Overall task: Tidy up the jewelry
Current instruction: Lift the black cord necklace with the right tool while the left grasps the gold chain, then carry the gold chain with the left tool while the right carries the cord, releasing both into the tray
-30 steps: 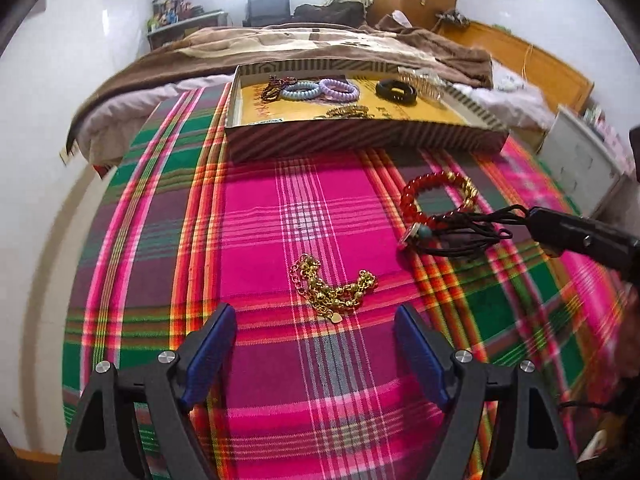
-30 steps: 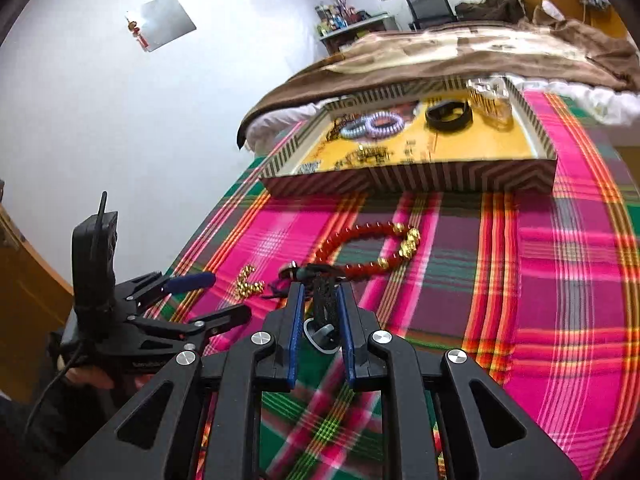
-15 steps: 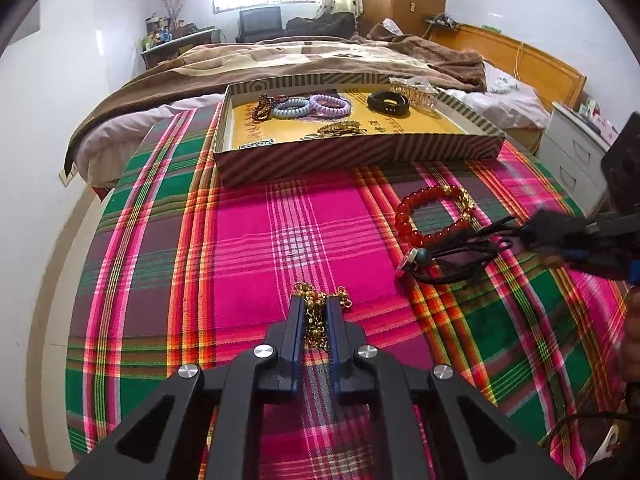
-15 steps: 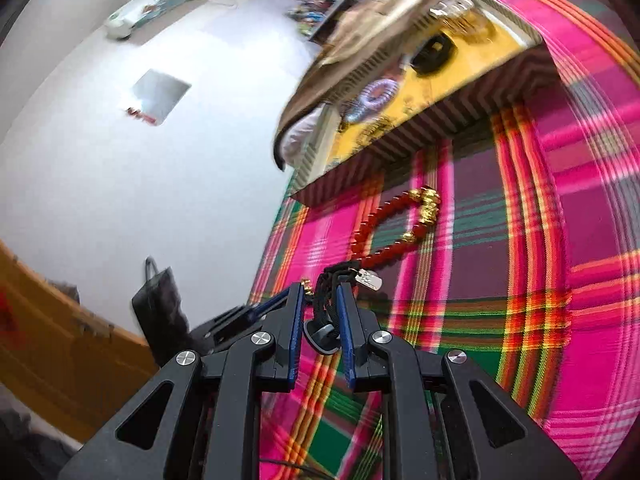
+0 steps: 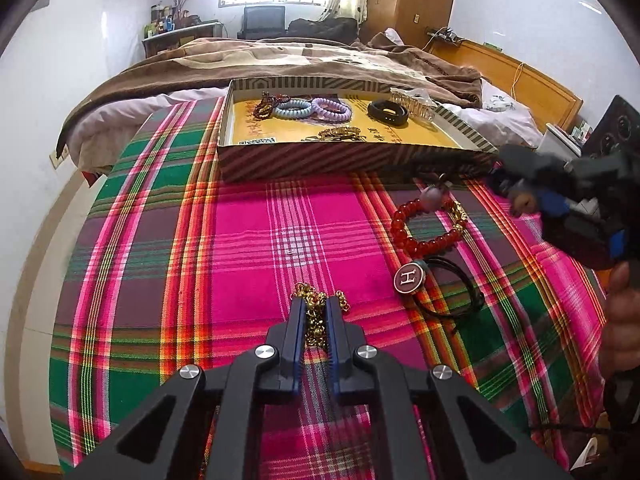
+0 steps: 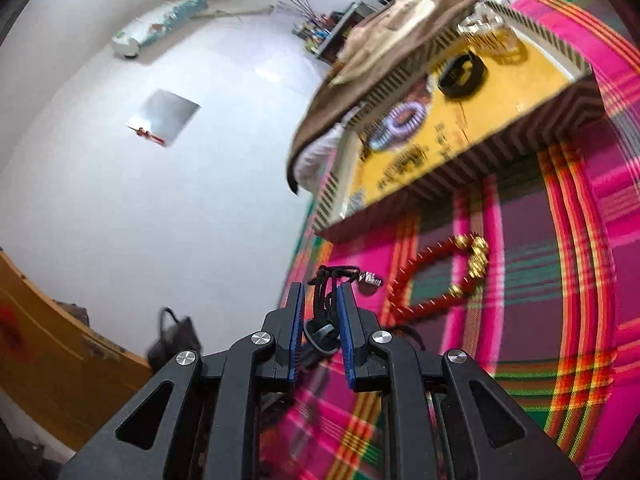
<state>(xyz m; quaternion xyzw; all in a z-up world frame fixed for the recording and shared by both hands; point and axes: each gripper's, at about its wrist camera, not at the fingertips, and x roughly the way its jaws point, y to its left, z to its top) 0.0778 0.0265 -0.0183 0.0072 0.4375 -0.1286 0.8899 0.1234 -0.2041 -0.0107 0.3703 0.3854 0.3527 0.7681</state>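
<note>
My left gripper (image 5: pixel 316 306) is shut on a gold chain (image 5: pixel 308 292) that lies on the plaid cloth. To its right lie a red bead bracelet (image 5: pixel 430 226) with gold beads and a round "H" pendant (image 5: pixel 409 278) on a black cord (image 5: pixel 452 298). My right gripper (image 6: pixel 320 292) is shut on a strand of that black cord (image 6: pixel 326 304), tilted to one side. In the left wrist view the right gripper (image 5: pixel 512 184) is blurred near the tray's front right corner. The striped tray (image 5: pixel 340 156) with a yellow floor stands beyond.
In the tray lie a blue hair tie (image 5: pixel 294 109), a purple one (image 5: pixel 331 109), a black band (image 5: pixel 388 112), a clear claw clip (image 5: pixel 412 104) and a gold piece (image 5: pixel 340 133). A brown blanket (image 5: pixel 300 60) covers the bed behind. A hand (image 5: pixel 624 320) is at the right edge.
My left gripper has closed from wide open onto the gold chain. The right gripper has rolled and moved toward the tray with the cord, and the pendant now lies face up.
</note>
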